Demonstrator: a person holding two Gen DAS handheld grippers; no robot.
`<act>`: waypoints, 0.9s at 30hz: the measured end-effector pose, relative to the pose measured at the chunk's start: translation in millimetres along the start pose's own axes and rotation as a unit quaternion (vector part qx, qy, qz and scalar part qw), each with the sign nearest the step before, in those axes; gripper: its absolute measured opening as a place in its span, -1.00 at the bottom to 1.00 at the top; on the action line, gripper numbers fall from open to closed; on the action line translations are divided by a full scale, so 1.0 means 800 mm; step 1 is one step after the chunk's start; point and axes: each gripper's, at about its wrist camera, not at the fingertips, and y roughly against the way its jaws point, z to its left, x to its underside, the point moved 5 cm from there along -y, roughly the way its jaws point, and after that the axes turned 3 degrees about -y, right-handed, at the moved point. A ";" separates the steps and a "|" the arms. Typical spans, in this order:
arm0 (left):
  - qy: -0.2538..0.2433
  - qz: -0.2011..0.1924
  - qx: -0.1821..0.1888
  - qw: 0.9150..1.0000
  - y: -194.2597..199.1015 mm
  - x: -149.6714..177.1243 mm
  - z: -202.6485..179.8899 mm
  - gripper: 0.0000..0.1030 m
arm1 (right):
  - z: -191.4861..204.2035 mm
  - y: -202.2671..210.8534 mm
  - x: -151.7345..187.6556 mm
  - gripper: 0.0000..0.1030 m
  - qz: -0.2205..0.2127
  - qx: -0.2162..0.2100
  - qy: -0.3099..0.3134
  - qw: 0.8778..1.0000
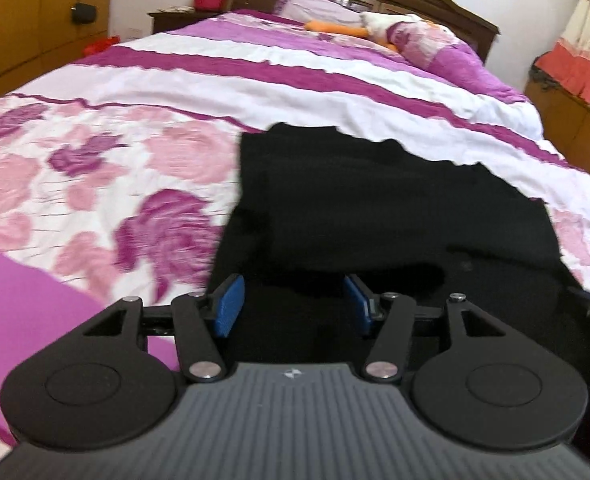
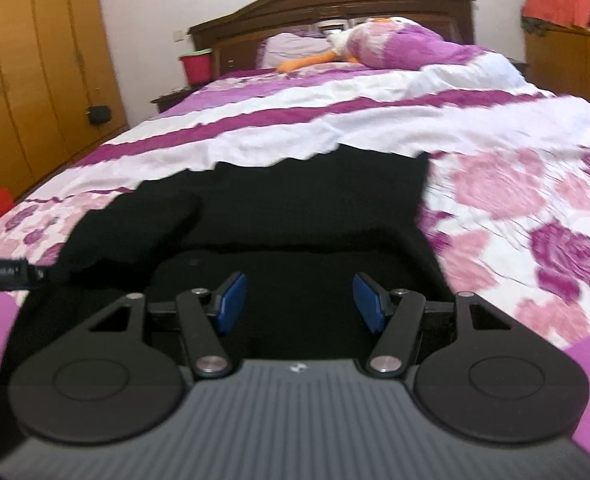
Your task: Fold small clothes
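We see from the left wrist view a black garment (image 1: 355, 208) lying on the bed (image 1: 95, 168), its left edge straight and its far edge ragged against the white stripe of the floral quilt. The right wrist view shows what the other does not: a rounded fold of the black garment (image 2: 255, 220) doubled back on its left side, and its right edge running straight down beside the pink roses. That view also catches part of the other tool at its left border.

To the left of the cloth in the left view, and to its right in the right view, the quilt lies open and flat. Farther up the bed rest a pillow (image 2: 391, 46) and an orange and white plush toy (image 1: 347, 26); a red bucket (image 2: 195, 65) stands by the headboard.

The left gripper (image 1: 294, 304) hovers over the near part of the cloth with its blue-padded jaws spread, nothing between them. The right gripper (image 2: 299, 302) likewise has its jaws spread above the dark fabric. The cloth looks matte, dark and slightly blurred.
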 end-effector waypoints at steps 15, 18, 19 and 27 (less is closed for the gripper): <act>0.027 0.001 -0.066 0.997 0.009 0.021 0.071 0.21 | 0.179 -0.068 -0.023 0.19 0.058 -0.126 0.076 0.987; 0.033 0.004 -0.061 0.998 0.006 0.028 0.075 0.21 | 0.211 -0.082 -0.020 0.20 0.070 -0.145 0.092 0.983; 0.033 0.003 -0.059 0.998 0.005 0.029 0.075 0.21 | 0.222 -0.089 -0.018 0.20 0.077 -0.151 0.097 0.981; 0.021 0.000 -0.054 0.998 0.003 0.034 0.072 0.23 | 0.260 -0.135 0.002 0.20 0.112 -0.158 0.125 0.973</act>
